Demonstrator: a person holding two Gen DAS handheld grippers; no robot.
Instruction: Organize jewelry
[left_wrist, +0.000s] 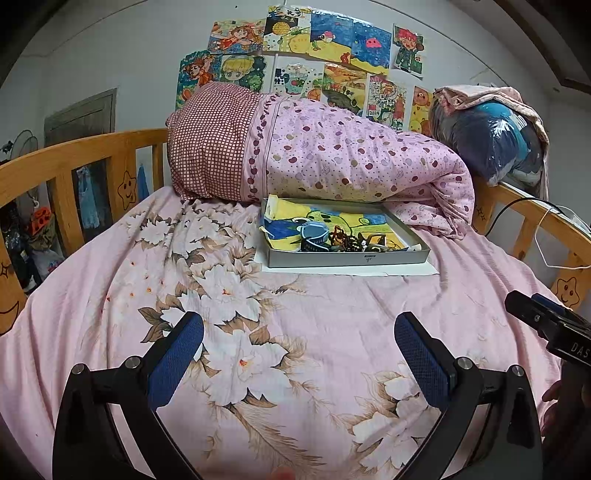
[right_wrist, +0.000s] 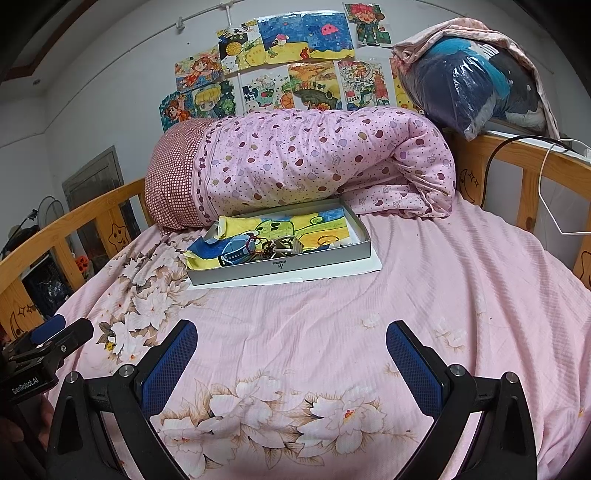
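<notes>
- Jewelry (left_wrist: 341, 240) piled in shallow grey box (left_wrist: 347, 258), near box's front edge; beads, a ring, a dark band, tangled, pieces hard to separate.
- Box lined with a colourful drawing (left_wrist: 332, 218), sits on white sheet of paper (left_wrist: 351, 269).
- Box at far side of bed (left_wrist: 295, 314), just in front of rolled pink quilt (left_wrist: 351, 158).
- Left tongs (left_wrist: 299, 354) wide open, holding nothing, over floral bedsheet, well short of box.
- Right tongs (right_wrist: 291, 358) wide open, empty, also short of box.
- Wooden bed rail (left_wrist: 74, 155) at both sides.
</notes>
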